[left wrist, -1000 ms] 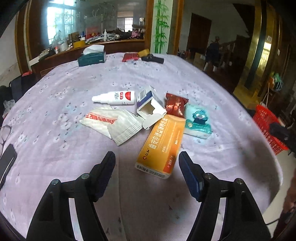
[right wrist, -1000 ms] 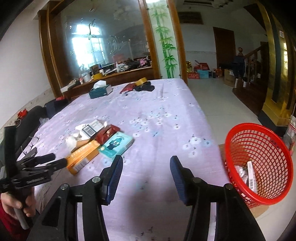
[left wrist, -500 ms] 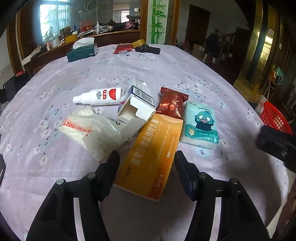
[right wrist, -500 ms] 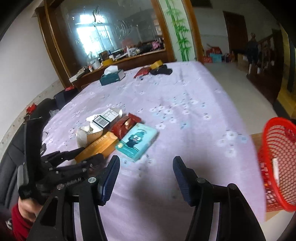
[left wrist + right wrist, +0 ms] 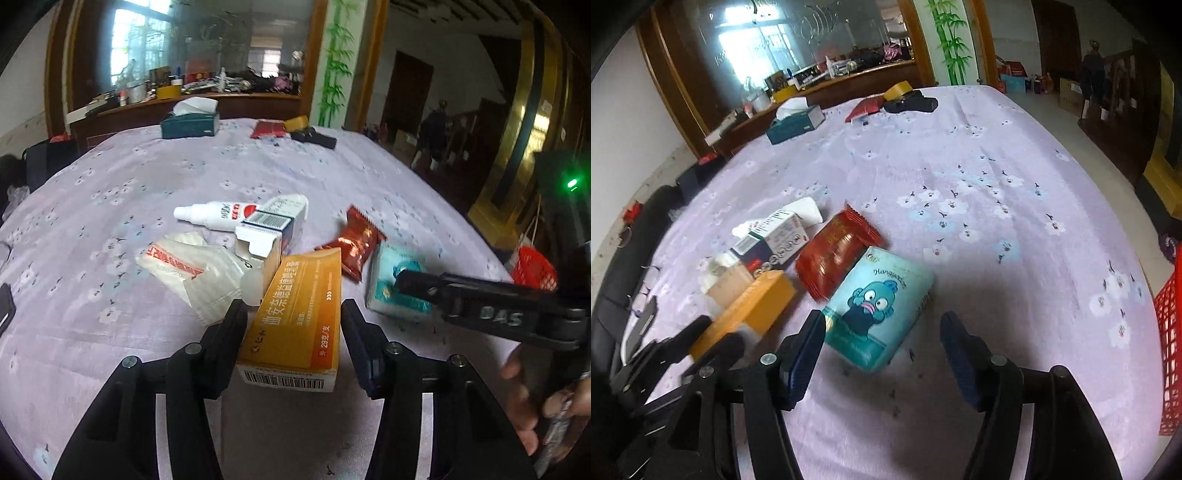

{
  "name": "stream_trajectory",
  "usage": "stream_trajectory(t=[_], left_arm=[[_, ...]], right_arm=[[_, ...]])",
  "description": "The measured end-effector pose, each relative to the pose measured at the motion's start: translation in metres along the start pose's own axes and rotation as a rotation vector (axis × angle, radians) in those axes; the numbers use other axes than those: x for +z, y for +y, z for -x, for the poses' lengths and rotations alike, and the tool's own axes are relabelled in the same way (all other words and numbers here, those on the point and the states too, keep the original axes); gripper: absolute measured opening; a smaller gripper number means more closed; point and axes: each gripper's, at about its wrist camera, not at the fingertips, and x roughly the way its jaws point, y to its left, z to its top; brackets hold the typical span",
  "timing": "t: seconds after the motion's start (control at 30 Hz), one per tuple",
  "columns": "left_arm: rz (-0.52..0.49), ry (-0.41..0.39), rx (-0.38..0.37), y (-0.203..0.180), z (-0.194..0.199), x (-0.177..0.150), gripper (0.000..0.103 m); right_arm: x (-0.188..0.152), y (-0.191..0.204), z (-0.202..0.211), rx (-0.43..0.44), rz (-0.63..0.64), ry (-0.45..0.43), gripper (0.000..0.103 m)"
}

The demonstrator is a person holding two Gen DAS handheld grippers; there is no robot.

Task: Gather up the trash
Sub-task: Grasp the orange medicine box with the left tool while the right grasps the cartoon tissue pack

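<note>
The left gripper (image 5: 293, 314) is seen with its jaws closed against the long sides of an orange medicine carton (image 5: 295, 314), whose barcode end faces the camera; whether the carton is lifted clear of the floral lilac tablecloth (image 5: 110, 177) cannot be told. Just beyond the carton, an opened white and blue box (image 5: 271, 234) is found standing on end, with a white bottle with a red label (image 5: 218, 213) lying behind it and a crumpled white wrapper with red print (image 5: 192, 273) lying at its left. A red foil snack packet (image 5: 356, 245) is noted to the right of the box, touching a teal tissue pack with a cartoon face (image 5: 881, 306). The right gripper (image 5: 881, 332) is held wide open, its fingers on either side of the near end of the tissue pack, the left finger almost at its corner, the right one apart from it; nothing is gripped. A red mesh basket (image 5: 1172, 332) is visible off the table edge at the right. A teal tissue box (image 5: 190, 123) is recorded at the far end of the table.
</note>
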Motion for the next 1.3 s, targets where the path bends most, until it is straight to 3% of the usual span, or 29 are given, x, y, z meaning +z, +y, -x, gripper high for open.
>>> stream_trajectory(t=[0.13, 0.37, 0.4, 0.63, 0.83, 1.0, 1.2, 1.3], left_arm=[[0.044, -0.029, 0.008, 0.007, 0.006, 0.000, 0.051], [0.034, -0.010, 0.009, 0.004, 0.002, 0.000, 0.051], [0.030, -0.004, 0.011, 0.004, 0.001, 0.000, 0.051], [-0.012, 0.062, 0.037, -0.003, -0.012, -0.002, 0.051], [-0.044, 0.138, 0.052, -0.007, -0.026, -0.003, 0.049], [-0.061, 0.110, 0.068, -0.012, -0.021, -0.003, 0.048], [-0.022, 0.043, 0.028, -0.005, -0.008, -0.002, 0.046], [-0.022, 0.035, 0.033, -0.006, -0.007, -0.002, 0.046]], right_arm=[[0.006, 0.009, -0.011, -0.029, 0.027, 0.016, 0.071], [0.009, 0.024, -0.027, -0.091, 0.095, 0.034, 0.070], [0.009, 0.023, -0.026, -0.092, 0.096, 0.035, 0.064], [0.004, 0.016, -0.018, -0.116, 0.142, 0.033, 0.048], [-0.002, 0.007, -0.009, -0.059, 0.131, 0.016, 0.034], [-0.008, 0.002, 0.011, -0.005, 0.104, -0.073, 0.034], [-0.017, 0.015, 0.037, -0.065, 0.157, -0.201, 0.034], [-0.018, 0.018, 0.040, -0.072, 0.171, -0.217, 0.034]])
